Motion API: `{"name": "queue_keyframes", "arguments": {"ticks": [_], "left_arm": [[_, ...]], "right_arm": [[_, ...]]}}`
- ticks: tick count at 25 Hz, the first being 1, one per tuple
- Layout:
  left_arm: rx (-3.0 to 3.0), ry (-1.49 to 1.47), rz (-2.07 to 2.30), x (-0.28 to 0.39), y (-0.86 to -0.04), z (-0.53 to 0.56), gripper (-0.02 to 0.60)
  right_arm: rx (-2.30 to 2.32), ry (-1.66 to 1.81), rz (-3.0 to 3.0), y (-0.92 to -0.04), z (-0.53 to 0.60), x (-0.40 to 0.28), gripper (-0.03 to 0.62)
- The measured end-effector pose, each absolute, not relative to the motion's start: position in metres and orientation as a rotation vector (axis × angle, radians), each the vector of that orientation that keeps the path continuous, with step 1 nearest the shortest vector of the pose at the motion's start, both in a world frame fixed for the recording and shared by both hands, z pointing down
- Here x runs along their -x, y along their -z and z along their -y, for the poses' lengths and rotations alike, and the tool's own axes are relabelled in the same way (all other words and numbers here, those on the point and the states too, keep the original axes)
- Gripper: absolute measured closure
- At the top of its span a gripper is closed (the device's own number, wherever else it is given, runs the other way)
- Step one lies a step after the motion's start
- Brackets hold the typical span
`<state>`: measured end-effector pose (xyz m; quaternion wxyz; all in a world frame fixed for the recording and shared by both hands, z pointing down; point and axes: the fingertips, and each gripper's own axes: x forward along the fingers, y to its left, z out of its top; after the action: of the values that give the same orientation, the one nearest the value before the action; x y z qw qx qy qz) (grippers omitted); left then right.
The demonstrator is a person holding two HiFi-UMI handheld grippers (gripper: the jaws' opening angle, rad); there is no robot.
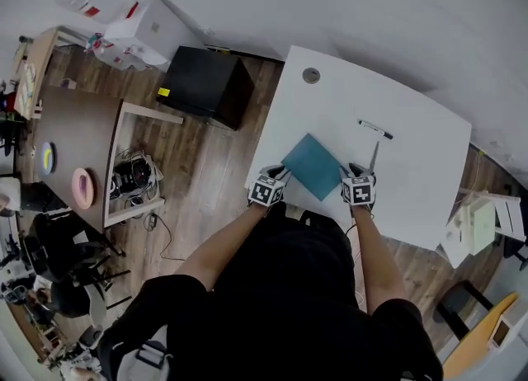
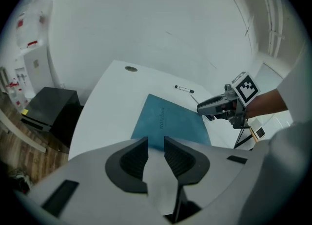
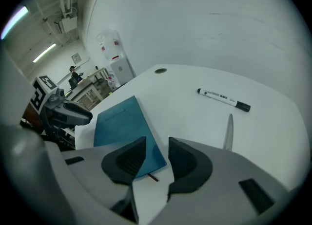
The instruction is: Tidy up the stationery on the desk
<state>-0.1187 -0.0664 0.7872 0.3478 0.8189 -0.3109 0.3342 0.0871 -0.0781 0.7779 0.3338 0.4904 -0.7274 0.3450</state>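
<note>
A teal notebook [image 1: 313, 165] lies flat on the white desk [image 1: 412, 173], near its front edge. My left gripper [image 1: 280, 175] is at the notebook's left corner and my right gripper [image 1: 357, 171] at its right corner. In the left gripper view the notebook [image 2: 170, 121] starts just beyond my left gripper [image 2: 156, 142], which is open with only desk in its gap. My right gripper [image 3: 157, 144] is open over the notebook's [image 3: 122, 126] near corner, pads off it. A black-capped marker [image 3: 223, 99] and a grey pen [image 3: 227, 130] lie to the right.
A round cable hole [image 1: 311, 75] sits at the desk's far corner. A black cabinet [image 1: 206, 84] stands on the wood floor left of the desk, with a brown table [image 1: 78, 140] further left. White shelving [image 1: 474, 223] is off the desk's right end.
</note>
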Motion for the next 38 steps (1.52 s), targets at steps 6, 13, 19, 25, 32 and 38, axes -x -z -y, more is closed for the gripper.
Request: {"name": "queue_keyframes", "arguments": {"ticks": [6,13,19,25,32,38], "left_arm": [[-2.049,-0.81,0.838,0.104,-0.794,0.051,0.477],[-1.958,-0.791,0.862,0.089,-0.805,0.04,0.476],[-1.942,-0.786,0.868,0.093,-0.801,0.043,0.474],[-1.956,-0.8,0.828,0.099,-0.792,0.046,0.474],[-1.993,-0.823,0.841,0.112,-0.79,0.069,0.474],[-2.024,-0.826,0.754,0.12,-0.792,0.091,0.474]], "right_arm": [[-1.156,-0.926,1.939,-0.787,0.081,-0.083,0.442],[-1.019,-0.924,1.959,-0.796,0.073,-0.066,0.442],[-1.001,-0.93,1.947,-0.795,0.069,-0.061,0.45],[-1.026,-0.962,1.924,-0.793,0.058,-0.054,0.458],[-1.105,-1.057,1.879,-0.797,0.034,-0.033,0.471],[-1.242,-1.182,1.805,-0.795,0.022,-0.014,0.471]]}}
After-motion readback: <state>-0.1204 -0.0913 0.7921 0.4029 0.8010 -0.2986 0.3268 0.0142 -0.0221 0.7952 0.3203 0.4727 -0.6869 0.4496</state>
